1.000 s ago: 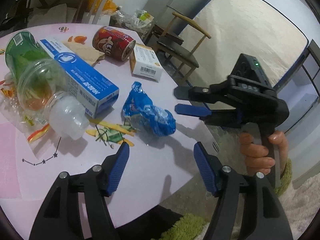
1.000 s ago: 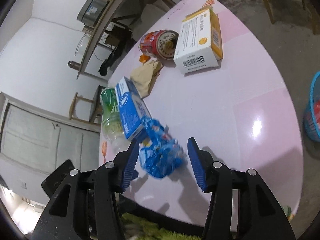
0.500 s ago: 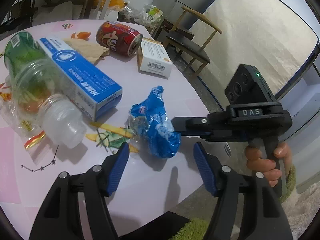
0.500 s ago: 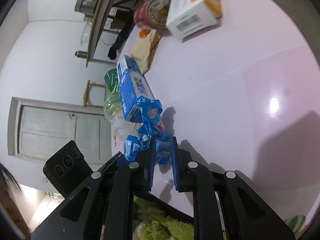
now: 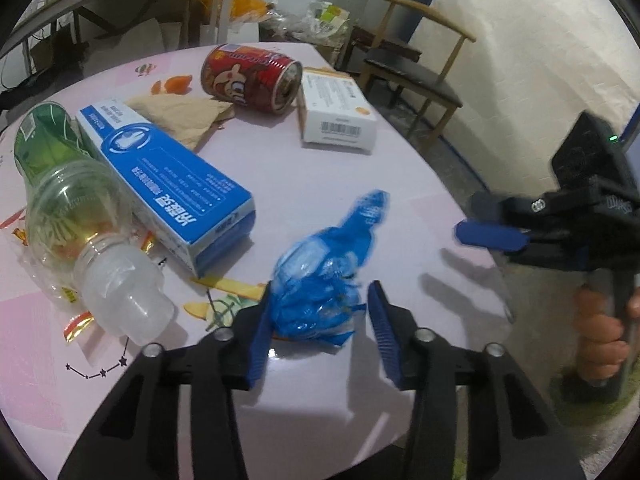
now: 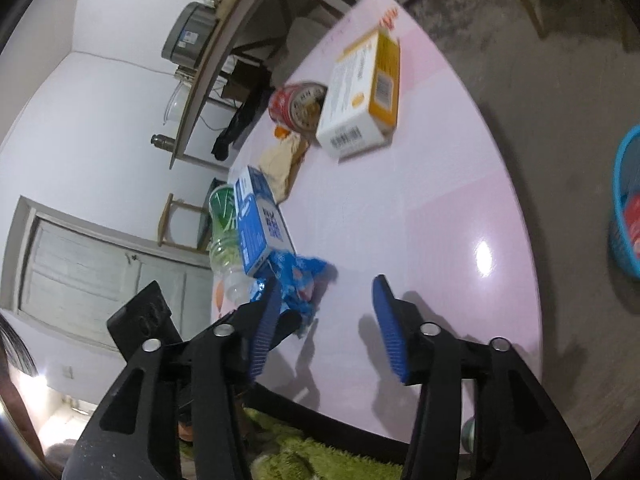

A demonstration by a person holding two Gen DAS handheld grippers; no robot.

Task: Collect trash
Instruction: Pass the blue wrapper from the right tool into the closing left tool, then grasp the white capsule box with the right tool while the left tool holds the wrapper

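On the pink table (image 5: pixel 420 184), the crumpled blue wrapper (image 5: pixel 324 280) lies between the wide-open fingers of the left gripper (image 5: pixel 320 322), while the right gripper (image 6: pixel 324 322), also spread wide, holds nothing.

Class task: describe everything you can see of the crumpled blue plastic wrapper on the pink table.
The crumpled blue plastic wrapper is shiny, creased film with pale printing, bunched into a lump with one twisted end pointing away. It lies on the pink table, between the open fingers of the left gripper, against the left finger. Nothing is clamped on it.
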